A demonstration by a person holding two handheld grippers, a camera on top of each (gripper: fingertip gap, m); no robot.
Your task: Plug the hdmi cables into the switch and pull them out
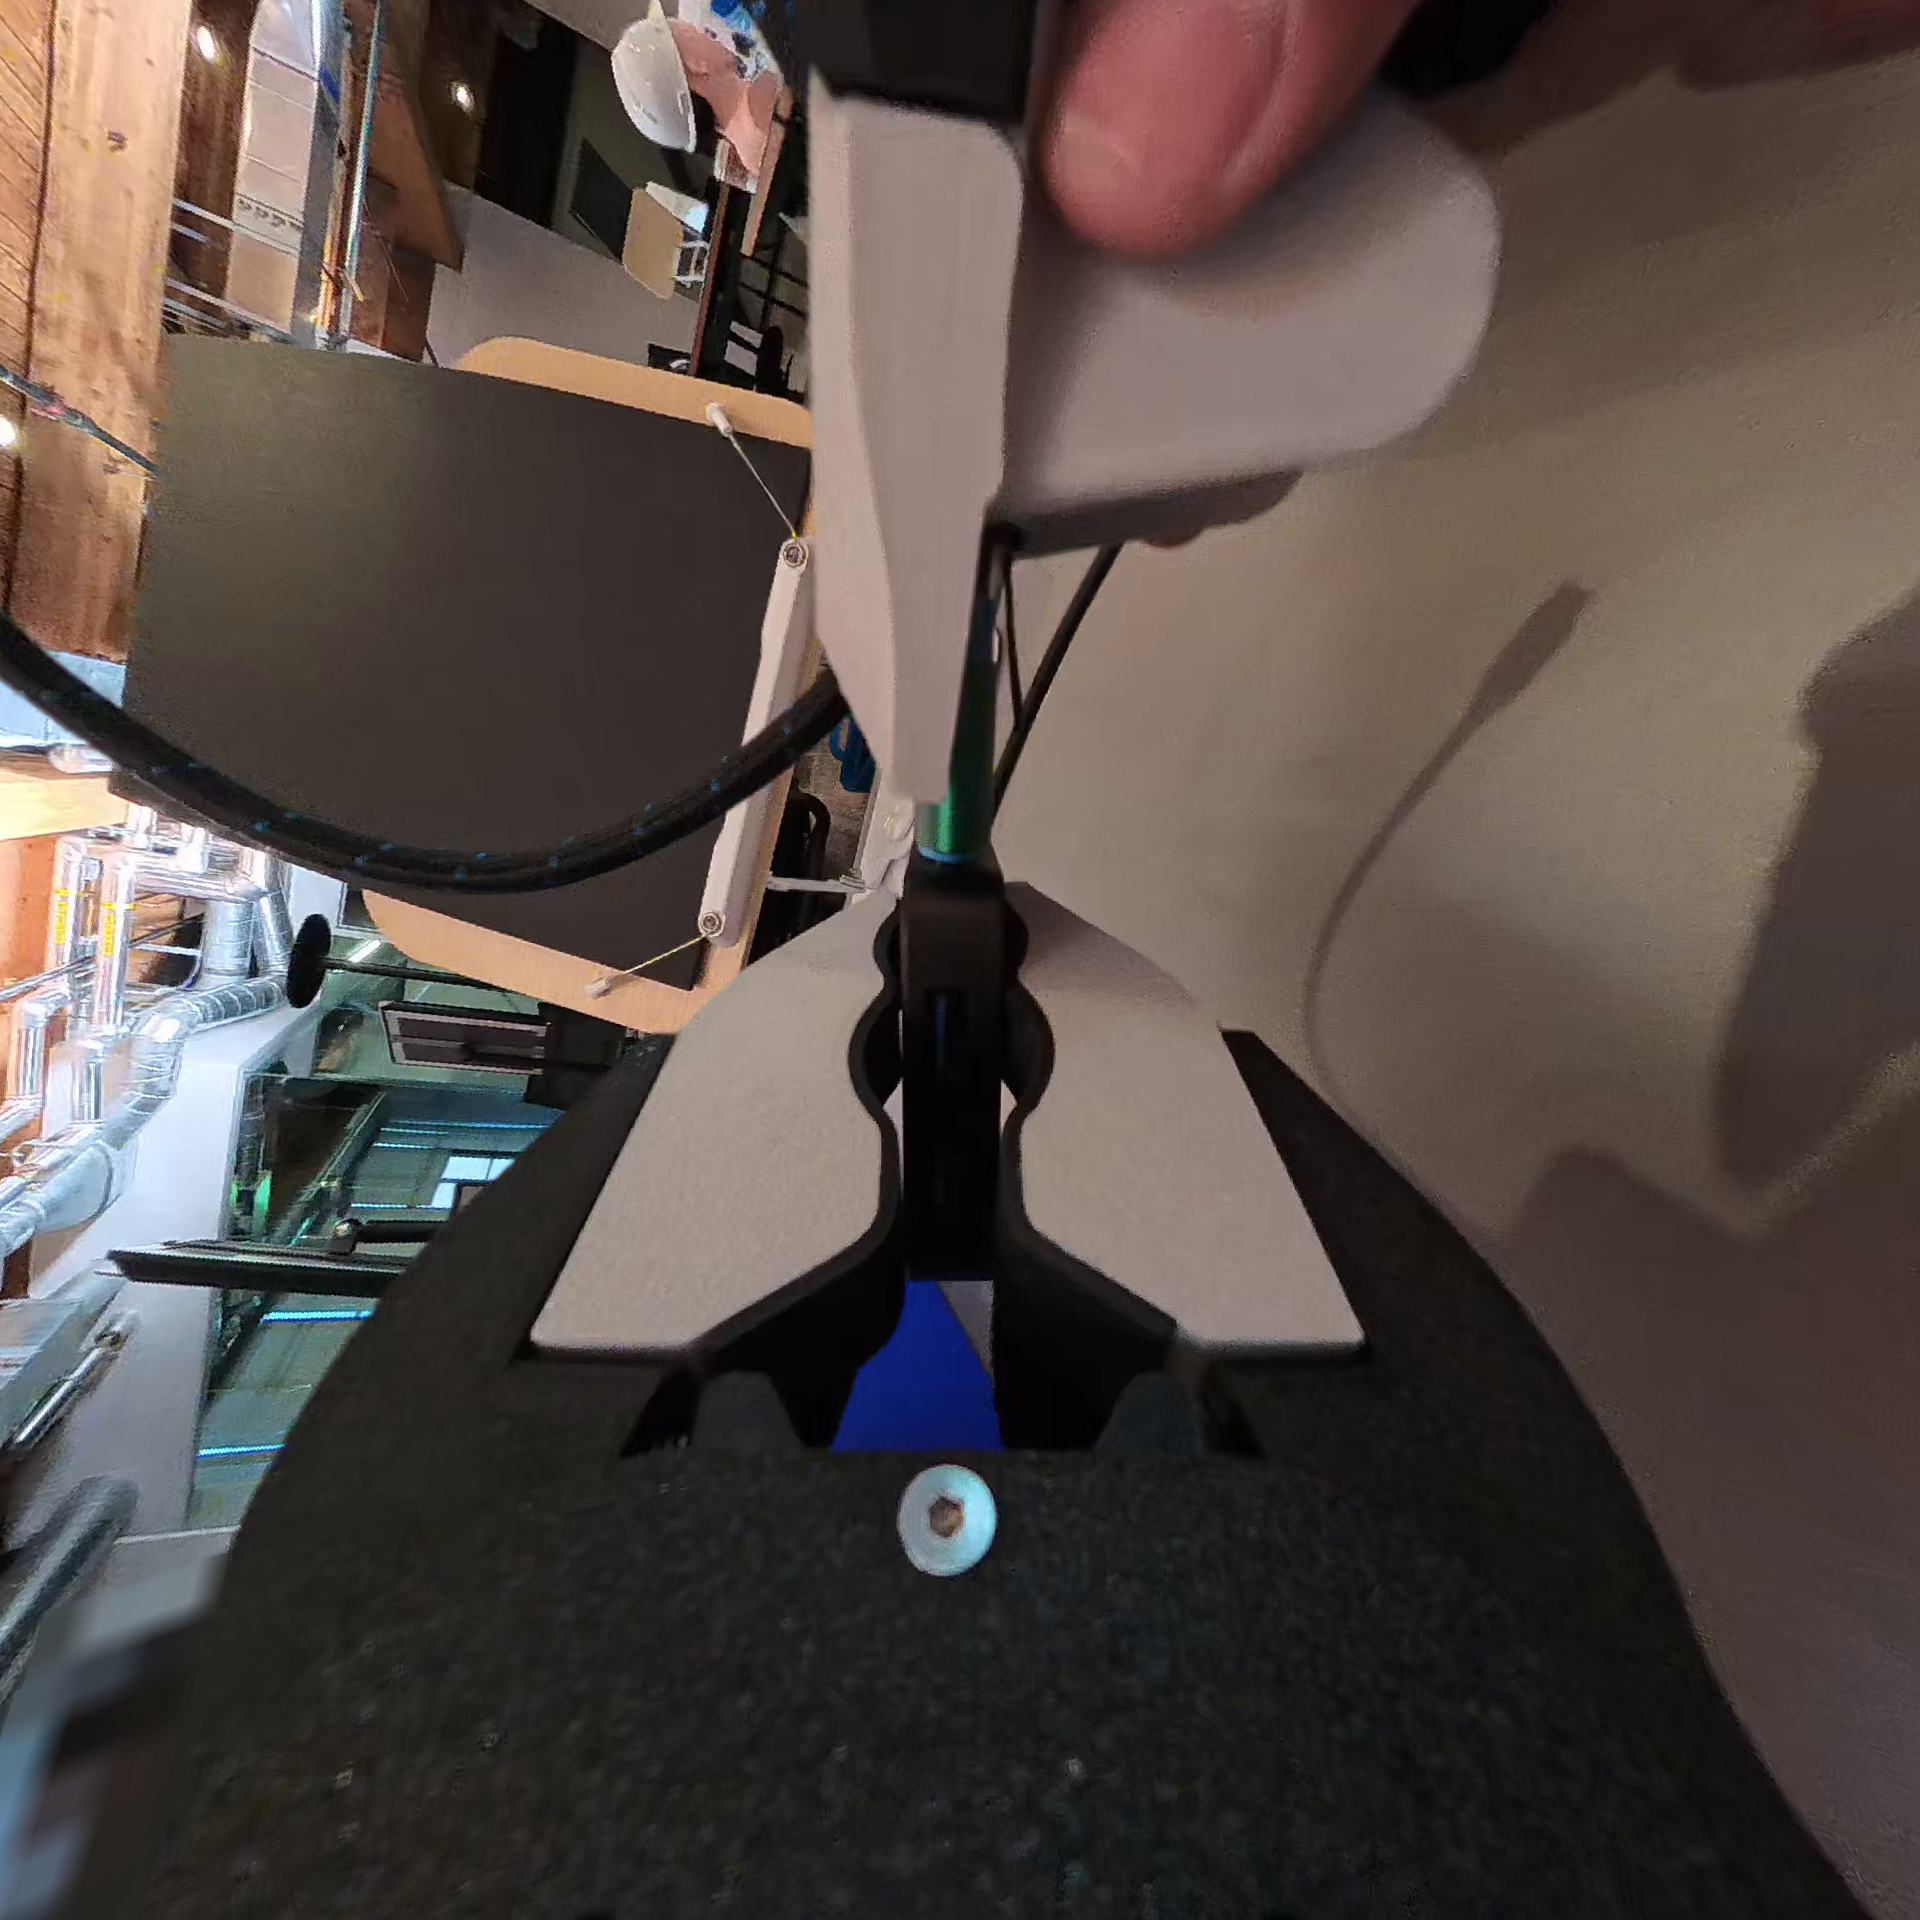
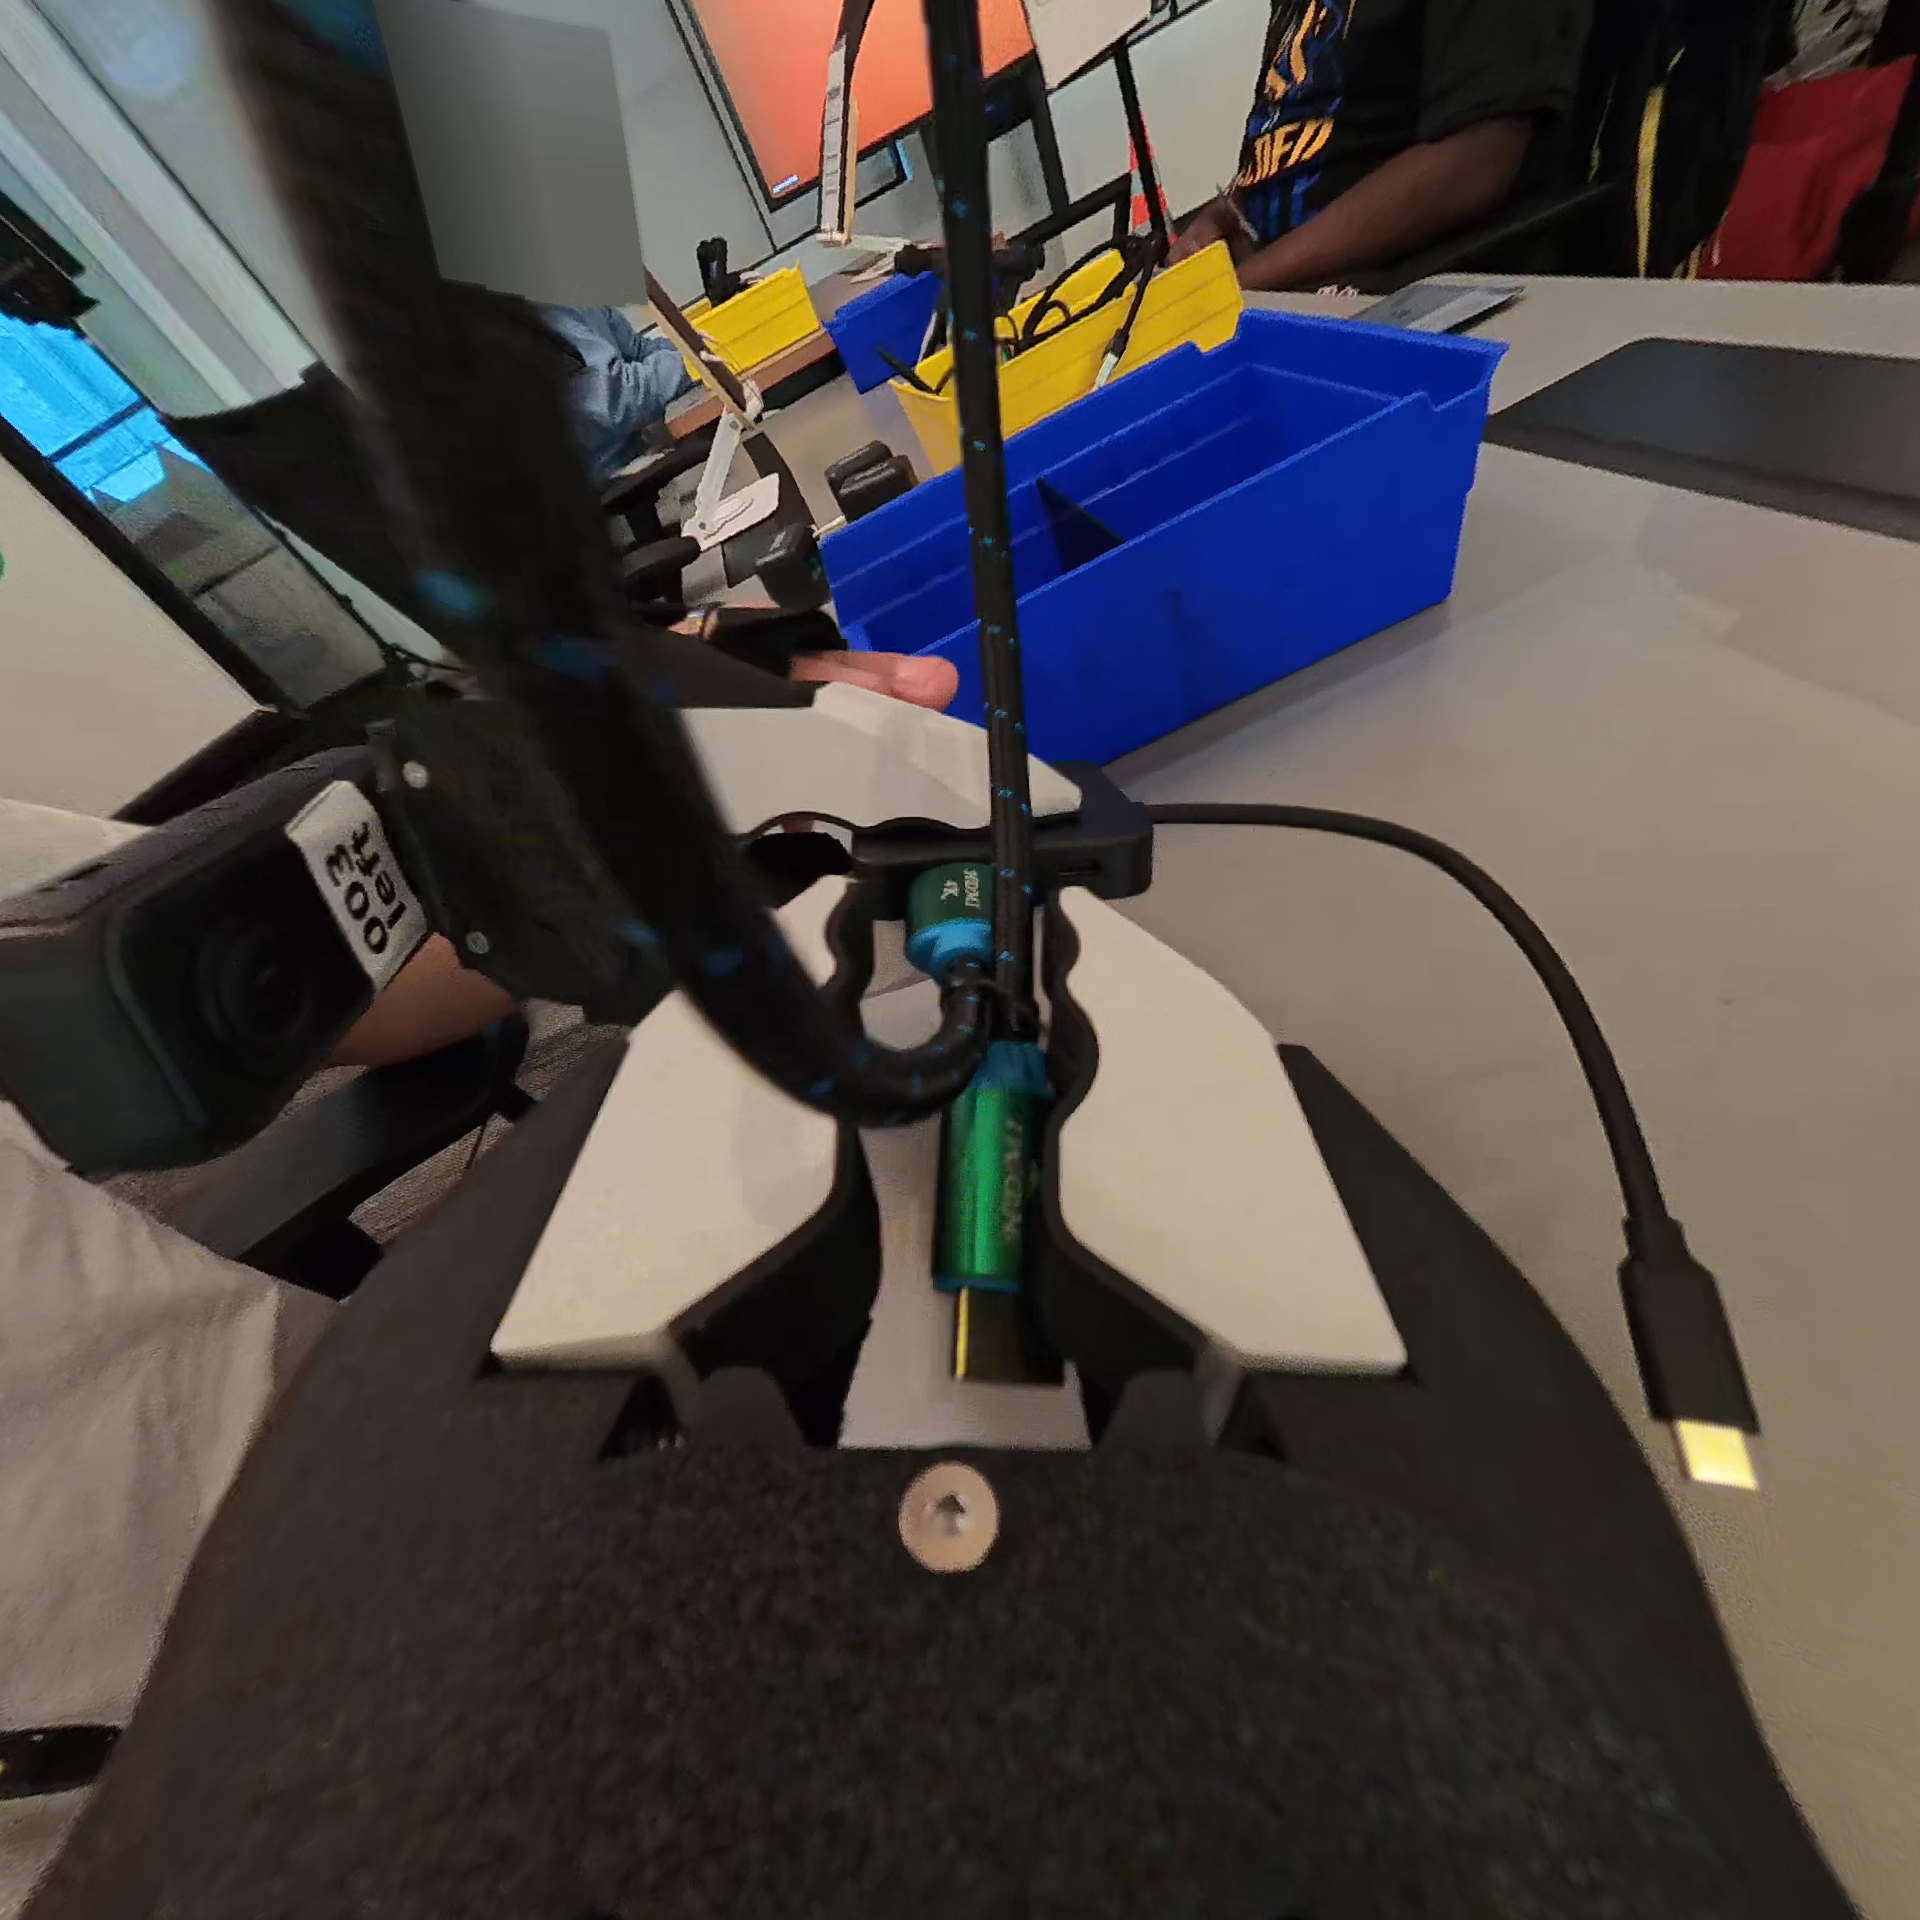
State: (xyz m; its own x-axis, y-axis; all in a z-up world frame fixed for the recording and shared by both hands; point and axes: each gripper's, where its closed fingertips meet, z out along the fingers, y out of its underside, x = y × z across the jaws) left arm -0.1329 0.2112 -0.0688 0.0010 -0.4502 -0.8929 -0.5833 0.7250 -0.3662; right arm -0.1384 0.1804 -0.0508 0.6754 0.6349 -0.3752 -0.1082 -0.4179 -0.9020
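Switch (image 2: 1081,831): small black box, its thin black cable trailing across my desk.
Plugged HDMI plug (image 2: 940,902): green, seated in the switch.
Loose HDMI plug (image 2: 982,1195): green, metal tip bare, braided cable (image 2: 982,468) rising upward.

My right gripper (image 2: 961,1039) clamps a green HDMI plug (image 2: 982,1195). A second plug (image 2: 940,909) seems seated in the black switch (image 2: 1101,842).

Sitting on the grey table (image 2: 1558,831): a blue divided bin (image 2: 1195,540), with yellow bins (image 2: 1091,332) just behind holding cables, an orange screen (image 2: 831,73) glowing further back, and white hard hats (image 1: 655,78) hanging in the left wrist view.
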